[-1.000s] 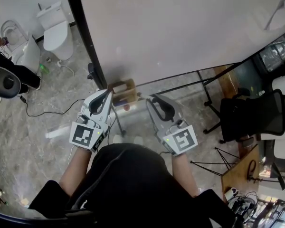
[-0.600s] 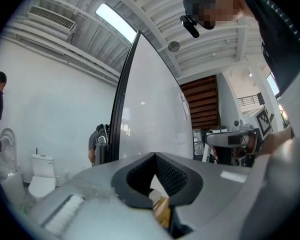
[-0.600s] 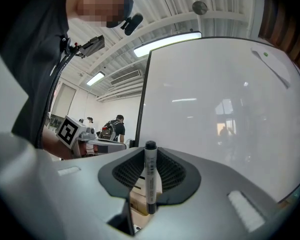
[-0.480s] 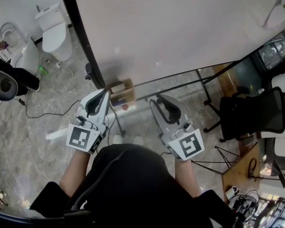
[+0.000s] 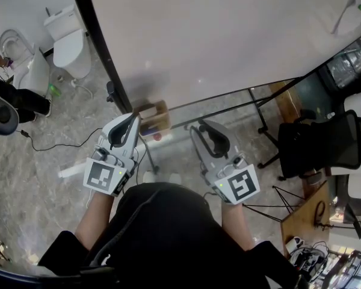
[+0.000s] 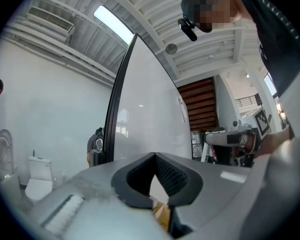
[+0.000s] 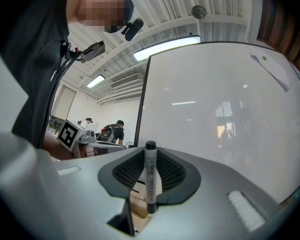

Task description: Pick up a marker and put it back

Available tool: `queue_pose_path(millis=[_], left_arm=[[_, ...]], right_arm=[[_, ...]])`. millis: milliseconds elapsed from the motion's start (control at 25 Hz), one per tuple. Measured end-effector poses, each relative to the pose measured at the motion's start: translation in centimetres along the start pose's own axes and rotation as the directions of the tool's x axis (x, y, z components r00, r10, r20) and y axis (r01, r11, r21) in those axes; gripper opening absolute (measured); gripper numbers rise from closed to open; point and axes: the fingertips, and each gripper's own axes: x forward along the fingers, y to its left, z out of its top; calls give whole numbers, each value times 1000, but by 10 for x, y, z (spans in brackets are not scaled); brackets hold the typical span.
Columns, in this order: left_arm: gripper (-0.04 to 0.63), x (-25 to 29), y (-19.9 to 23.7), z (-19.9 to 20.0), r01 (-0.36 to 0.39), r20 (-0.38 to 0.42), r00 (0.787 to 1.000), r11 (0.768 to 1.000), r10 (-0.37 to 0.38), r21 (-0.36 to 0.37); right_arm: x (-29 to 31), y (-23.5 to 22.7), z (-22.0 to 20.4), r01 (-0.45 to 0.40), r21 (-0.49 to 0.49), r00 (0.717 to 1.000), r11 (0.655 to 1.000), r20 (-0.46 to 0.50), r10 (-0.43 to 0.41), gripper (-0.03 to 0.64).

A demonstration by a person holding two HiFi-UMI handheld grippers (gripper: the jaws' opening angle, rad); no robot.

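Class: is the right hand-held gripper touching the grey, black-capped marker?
Touching. The right gripper view shows the pads of the right hand-held gripper clamping the grey, black-capped marker.

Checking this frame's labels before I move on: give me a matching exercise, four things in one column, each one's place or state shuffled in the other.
Things:
1. marker
2. left gripper
3. wooden box
4. toilet

Places or states:
A. white, far upper left of the head view
B. upright, clamped in the right gripper
C. nothing between its jaws
D. by the whiteboard's lower edge, ahead of both grippers

Pairs: 1-B, 2-C, 3-D, 4-A
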Motion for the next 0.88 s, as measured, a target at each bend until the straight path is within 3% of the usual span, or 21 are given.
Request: queue_pose_path(millis=[880], left_arm=[[5,-1,-1,-3,2,2,1000,1000,-2,-19]], right_arm=[[3,1,-2,1,14,1000,1000,5,-1,82]])
